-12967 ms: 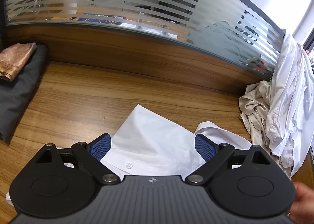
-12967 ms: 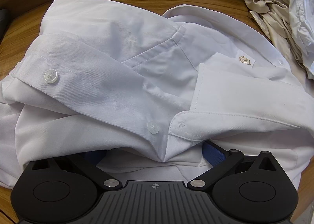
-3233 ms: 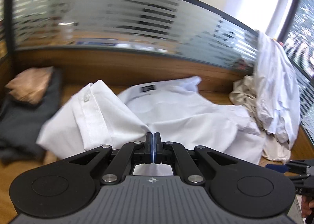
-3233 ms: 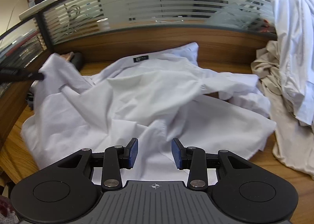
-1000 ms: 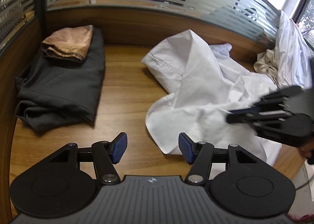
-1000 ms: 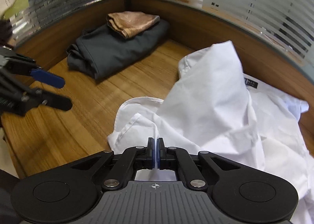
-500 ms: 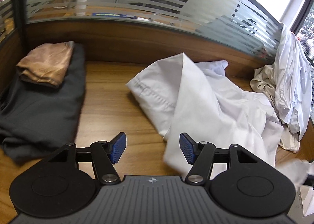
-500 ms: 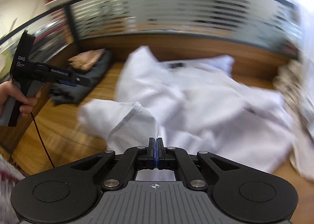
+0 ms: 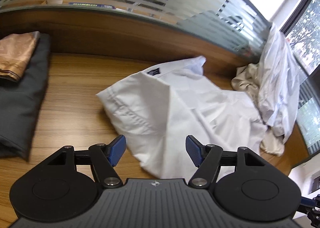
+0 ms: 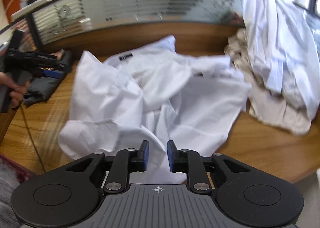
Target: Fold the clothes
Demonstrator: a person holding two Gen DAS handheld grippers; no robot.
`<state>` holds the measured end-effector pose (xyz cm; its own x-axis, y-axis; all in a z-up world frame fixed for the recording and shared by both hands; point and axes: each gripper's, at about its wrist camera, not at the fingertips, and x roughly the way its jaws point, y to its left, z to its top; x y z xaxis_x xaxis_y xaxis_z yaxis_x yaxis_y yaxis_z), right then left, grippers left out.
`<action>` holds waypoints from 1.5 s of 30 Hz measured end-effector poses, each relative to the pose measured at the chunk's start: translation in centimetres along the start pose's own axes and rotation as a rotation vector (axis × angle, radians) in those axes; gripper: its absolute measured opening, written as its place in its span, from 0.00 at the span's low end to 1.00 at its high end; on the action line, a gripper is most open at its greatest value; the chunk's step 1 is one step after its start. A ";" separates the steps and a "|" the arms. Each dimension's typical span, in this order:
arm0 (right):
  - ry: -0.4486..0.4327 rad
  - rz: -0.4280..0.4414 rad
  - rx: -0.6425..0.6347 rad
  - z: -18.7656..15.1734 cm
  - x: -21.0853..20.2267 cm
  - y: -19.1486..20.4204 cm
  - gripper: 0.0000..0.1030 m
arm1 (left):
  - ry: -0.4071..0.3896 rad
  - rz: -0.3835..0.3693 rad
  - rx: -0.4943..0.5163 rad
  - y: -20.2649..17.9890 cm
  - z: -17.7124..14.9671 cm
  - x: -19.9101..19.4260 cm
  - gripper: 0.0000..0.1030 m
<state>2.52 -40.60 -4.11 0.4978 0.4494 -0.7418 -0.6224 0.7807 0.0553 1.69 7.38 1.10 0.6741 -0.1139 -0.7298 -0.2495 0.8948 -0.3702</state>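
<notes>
From my remote station I read the wooden tabletop [image 9: 76, 96] as the largest surface, running across the middle of both views. On it the white shirt [image 9: 180, 108] lies crumpled at centre frame, its collar label toward the upper middle and its hem toward the lower edge. A heap of unfolded clothes [image 10: 280, 68] fills the upper right, and a dark folded garment [image 9: 22, 96] sits at far left. I judge the step to be spreading the shirt flat before any fold. The right claw [image 10: 157, 156] is opening, with shirt cloth between its pads but no longer pinched. The left claw [image 9: 155, 151] is opening wide and holds nothing. The next move calls for re-gripping two hem corners. Motion blur obscures the sleeves, and the shirt's near edge is hidden behind the right claw body.
</notes>
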 end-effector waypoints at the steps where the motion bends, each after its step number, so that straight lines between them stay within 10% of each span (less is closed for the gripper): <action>1: -0.008 0.010 -0.003 0.4 -0.3 0.1 0.24 | -0.008 -0.005 -0.001 -0.2 0.1 0.0 0.71; 5: -0.024 0.078 -0.039 1.6 -0.5 1.4 0.47 | 0.005 -0.027 0.014 -1.0 0.2 0.6 0.73; 24: 0.239 0.367 -0.563 6.3 12.5 9.5 0.47 | 0.071 0.017 -0.031 -2.1 0.7 5.2 0.73; 27: 0.287 0.429 -0.618 5.9 13.9 10.3 0.46 | 0.073 0.031 -0.064 -1.9 0.9 5.8 0.73; 29: 0.310 0.452 -0.632 5.6 14.3 10.4 0.24 | 0.067 0.027 -0.081 -1.7 1.0 5.9 0.73; 30: 0.308 0.456 -0.628 5.5 14.3 10.4 0.02 | 0.062 0.027 -0.085 -1.7 1.1 5.8 0.70; 32: 0.294 0.466 -0.596 5.5 13.8 9.8 0.03 | 0.049 0.033 -0.068 -1.8 1.1 5.6 0.54; 34: 0.255 0.460 -0.563 5.7 12.7 8.8 0.03 | 0.037 0.048 -0.022 -2.0 1.2 5.4 0.13; 45: -0.141 0.018 0.097 7.7 3.2 -7.8 0.02 | -0.020 0.123 -0.003 -1.5 0.8 4.0 0.02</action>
<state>13.57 -41.90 -1.74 0.5711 0.5144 -0.6397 -0.5741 0.8073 0.1366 5.34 5.93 -0.83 0.6522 0.0057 -0.7580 -0.3333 0.9003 -0.2800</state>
